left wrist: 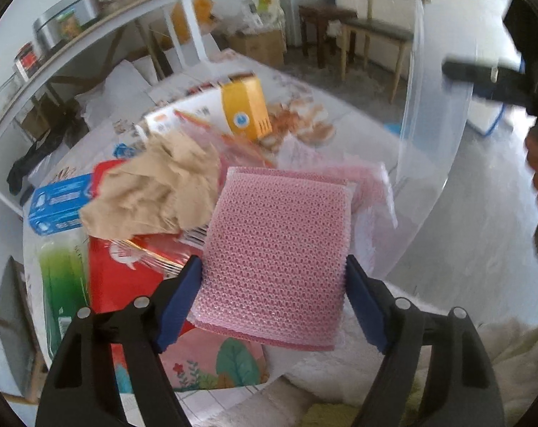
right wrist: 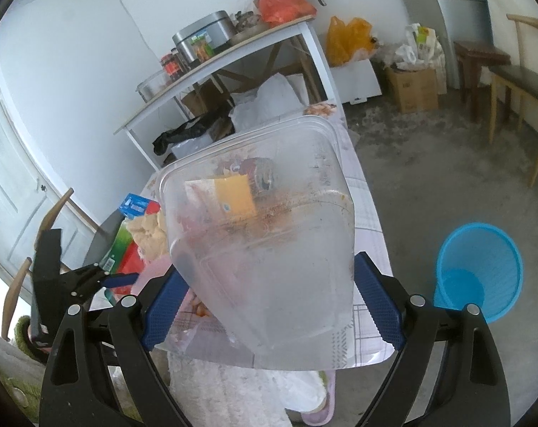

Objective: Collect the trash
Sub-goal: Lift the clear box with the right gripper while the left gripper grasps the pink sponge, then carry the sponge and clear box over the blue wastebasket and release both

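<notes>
Both grippers hold trash above a cluttered table.

Left wrist view: the left gripper (left wrist: 274,297) is clamped on a pink honeycomb-textured sponge pad (left wrist: 276,249), above crumpled brown paper (left wrist: 151,192) and cartons. Right wrist view: the right gripper (right wrist: 269,302) grips a clear, smeared plastic container (right wrist: 265,235), tilted over the table (right wrist: 367,213); a blue wastebasket (right wrist: 479,270) stands on the floor beside it, seemingly empty.

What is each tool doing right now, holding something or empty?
Left tool: closed on a pink mesh pad, gripped at both sides.
Right tool: closed on a clear plastic container, held above the table.
</notes>
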